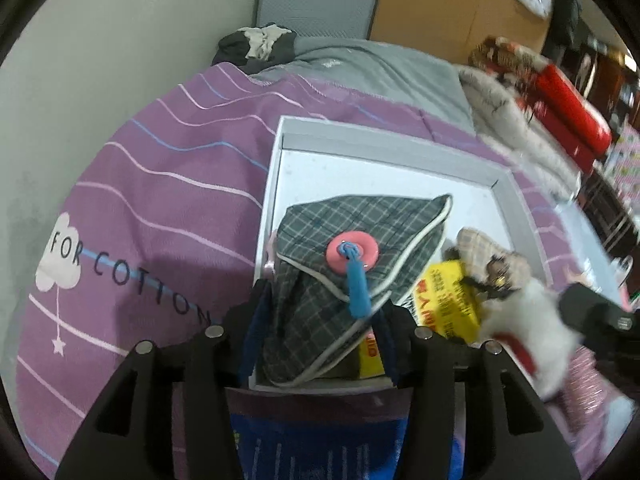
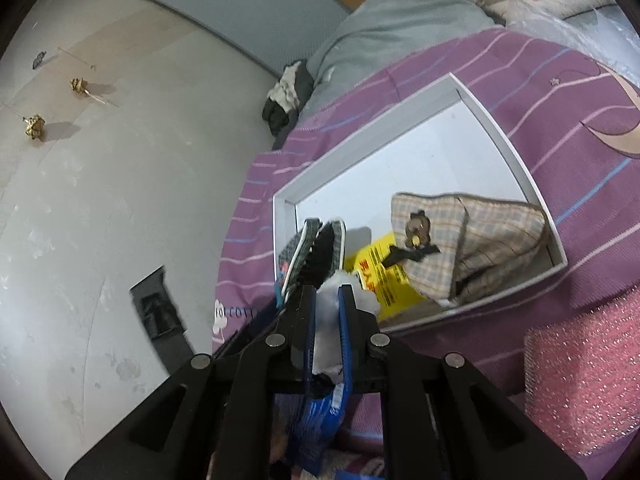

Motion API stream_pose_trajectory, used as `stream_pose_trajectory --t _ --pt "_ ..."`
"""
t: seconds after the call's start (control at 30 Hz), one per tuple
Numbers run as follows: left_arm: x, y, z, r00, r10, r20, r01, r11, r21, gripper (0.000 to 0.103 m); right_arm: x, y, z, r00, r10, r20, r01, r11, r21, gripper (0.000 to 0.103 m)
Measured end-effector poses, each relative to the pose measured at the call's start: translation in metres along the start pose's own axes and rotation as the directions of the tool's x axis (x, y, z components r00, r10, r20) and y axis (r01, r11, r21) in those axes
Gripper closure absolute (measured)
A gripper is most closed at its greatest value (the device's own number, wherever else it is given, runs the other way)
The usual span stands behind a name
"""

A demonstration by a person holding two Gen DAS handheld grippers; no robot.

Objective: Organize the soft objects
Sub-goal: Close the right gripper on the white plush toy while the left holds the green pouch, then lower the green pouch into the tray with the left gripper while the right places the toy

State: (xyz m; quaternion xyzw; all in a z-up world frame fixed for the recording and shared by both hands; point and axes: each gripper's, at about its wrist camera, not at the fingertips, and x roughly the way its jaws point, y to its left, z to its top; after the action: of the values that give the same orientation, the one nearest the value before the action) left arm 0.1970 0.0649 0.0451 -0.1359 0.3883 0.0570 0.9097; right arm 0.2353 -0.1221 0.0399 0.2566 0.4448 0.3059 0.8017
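Observation:
A grey plaid pouch [image 1: 340,232] with a pink button and a blue tassel stands on its edge in the near left corner of a white box [image 1: 380,144]. My left gripper [image 1: 324,312] has a finger on each side of the pouch, and both pads touch its cloth. In the right wrist view the same pouch [image 2: 316,248] shows edge-on, mouth upward. My right gripper [image 2: 327,294] is shut on a white fluffy toy [image 2: 326,320] just over the box's near edge. That toy [image 1: 532,332] carries a red mark.
A beige plaid pouch [image 2: 472,240] with a bear charm and a yellow packet [image 2: 384,276] lie in the box [image 2: 400,120]. The box rests on a purple striped sheet [image 1: 160,200]. A pink glittery roll [image 2: 580,380] lies near right, dark clothes [image 1: 256,46] at the far end.

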Motion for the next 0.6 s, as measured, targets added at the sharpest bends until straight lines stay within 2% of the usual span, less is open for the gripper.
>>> stream_pose_trajectory --t 0.17,0.27,0.43,0.6 --pt "-0.023 0.003 0.006 0.997 -0.056 0.055 0.058 0.998 -0.033 0.05 0.005 -0.002 0.007 0.996 -0.012 0.087 0.011 1.0 0.015 0.093" --pt "-0.032 0.0 0.007 0.995 -0.024 0.101 0.027 0.999 -0.03 0.047 0.01 0.0 0.007 0.993 -0.015 0.117 0.017 1.0 -0.013 0.093" --pt "-0.028 -0.004 0.008 0.997 0.011 0.08 -0.009 1.0 -0.016 0.047 0.022 0.003 0.003 0.994 0.012 0.105 -0.008 0.999 -0.038 0.093" --pt "-0.02 -0.005 0.006 0.998 0.047 0.052 -0.046 0.999 -0.008 0.047 0.038 0.002 -0.004 0.988 -0.127 0.088 0.134 0.987 -0.088 0.093"
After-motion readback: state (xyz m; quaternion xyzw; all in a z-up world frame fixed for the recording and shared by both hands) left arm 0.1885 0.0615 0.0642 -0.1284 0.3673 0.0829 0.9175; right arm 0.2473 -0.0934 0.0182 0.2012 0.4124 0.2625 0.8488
